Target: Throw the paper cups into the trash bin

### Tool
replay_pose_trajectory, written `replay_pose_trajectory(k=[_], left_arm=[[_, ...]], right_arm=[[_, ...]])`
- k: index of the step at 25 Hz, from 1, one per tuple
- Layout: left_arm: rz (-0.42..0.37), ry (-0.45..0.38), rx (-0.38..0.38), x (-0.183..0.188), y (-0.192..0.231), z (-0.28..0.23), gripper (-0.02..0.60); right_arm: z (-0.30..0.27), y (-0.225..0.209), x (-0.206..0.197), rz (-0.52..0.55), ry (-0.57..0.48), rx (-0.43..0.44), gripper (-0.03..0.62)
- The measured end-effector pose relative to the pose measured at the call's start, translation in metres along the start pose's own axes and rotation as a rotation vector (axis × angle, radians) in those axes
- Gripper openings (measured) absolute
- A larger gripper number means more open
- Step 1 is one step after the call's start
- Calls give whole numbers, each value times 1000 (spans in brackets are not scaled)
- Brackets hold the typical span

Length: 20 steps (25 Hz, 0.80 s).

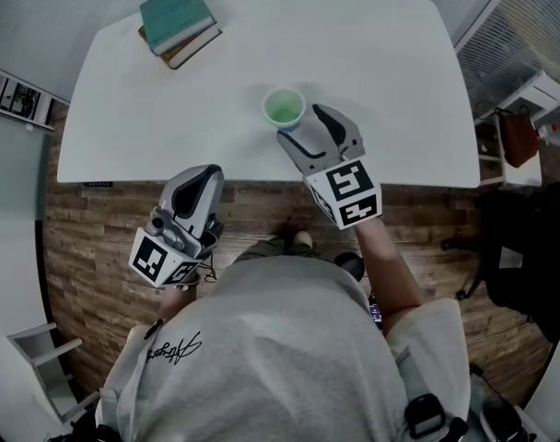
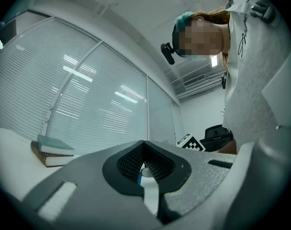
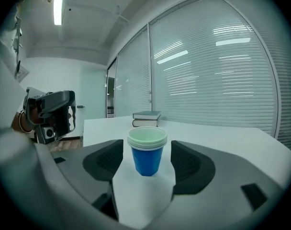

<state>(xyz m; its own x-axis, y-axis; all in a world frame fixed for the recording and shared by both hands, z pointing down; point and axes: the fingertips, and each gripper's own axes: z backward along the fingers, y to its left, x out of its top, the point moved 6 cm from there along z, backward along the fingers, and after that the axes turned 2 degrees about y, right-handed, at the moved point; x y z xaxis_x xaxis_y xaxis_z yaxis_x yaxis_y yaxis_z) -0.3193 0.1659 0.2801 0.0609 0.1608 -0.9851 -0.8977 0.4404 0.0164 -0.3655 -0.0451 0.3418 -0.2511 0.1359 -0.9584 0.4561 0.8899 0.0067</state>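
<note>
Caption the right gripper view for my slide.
The open right hand-held gripper frames stacked blue paper cups on a white table, with books behind.

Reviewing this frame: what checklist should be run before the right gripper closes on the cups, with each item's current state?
1. Right gripper jaws apart: ok.
2. Cup stack upright on the table, centred between the right gripper's pads: ok.
3. Pads clear of the cups before closing: ok, gaps on both sides.
4. Left gripper shut, empty and away from the cups: ok.
5. Books out of the way: ok, at the far corner.
6. Trash bin located: cannot tell, none in view.
</note>
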Motion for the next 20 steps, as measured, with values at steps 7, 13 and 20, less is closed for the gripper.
replay_pose_trajectory(k=[7,13,20], left_arm=[[-2,-6,22,1,1,6,3],[1,-2,55,-1,5,14,3],[0,-4,76,0,10,20,3]], right_arm=[[-19,-2,-8,-5,62,20,290],[-30,-3,-7,-23,63,20,291],[-46,-1,-9,-52,76,59,290]])
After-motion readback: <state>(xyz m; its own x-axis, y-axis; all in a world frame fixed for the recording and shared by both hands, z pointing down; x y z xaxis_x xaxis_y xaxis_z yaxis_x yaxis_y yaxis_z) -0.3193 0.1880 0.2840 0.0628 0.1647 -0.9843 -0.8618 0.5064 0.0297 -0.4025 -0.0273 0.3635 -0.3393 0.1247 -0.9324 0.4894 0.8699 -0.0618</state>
